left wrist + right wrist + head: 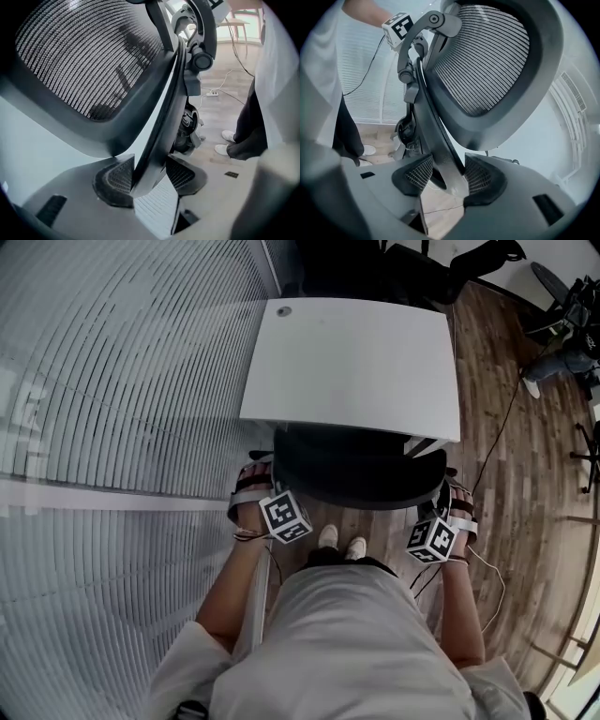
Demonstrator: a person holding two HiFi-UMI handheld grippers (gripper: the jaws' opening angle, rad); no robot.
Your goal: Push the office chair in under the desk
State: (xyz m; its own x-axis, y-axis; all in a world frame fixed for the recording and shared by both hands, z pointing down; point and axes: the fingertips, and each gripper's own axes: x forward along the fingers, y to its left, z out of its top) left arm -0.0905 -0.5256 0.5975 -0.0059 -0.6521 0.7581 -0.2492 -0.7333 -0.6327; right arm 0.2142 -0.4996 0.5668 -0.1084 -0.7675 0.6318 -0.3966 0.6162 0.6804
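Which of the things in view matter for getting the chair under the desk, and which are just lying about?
Belongs to the job: office chair, backrest frame clamped by left gripper and right gripper; white desk.
Just lying about: power strip on the floor; dark chair beyond the desk; a person's leg at far right.

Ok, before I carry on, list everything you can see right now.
desk: one, white, ahead at centre.
office chair: one, black, mesh back, at the desk's near edge.
floor: brown wood, right of the desk.
slatted wall: grey-white, left side.
cable: one, black, on the floor right of the chair.
shoes: two, white, behind the chair.
left claw: shut on the chair back's left edge.
right claw: shut on its right edge.
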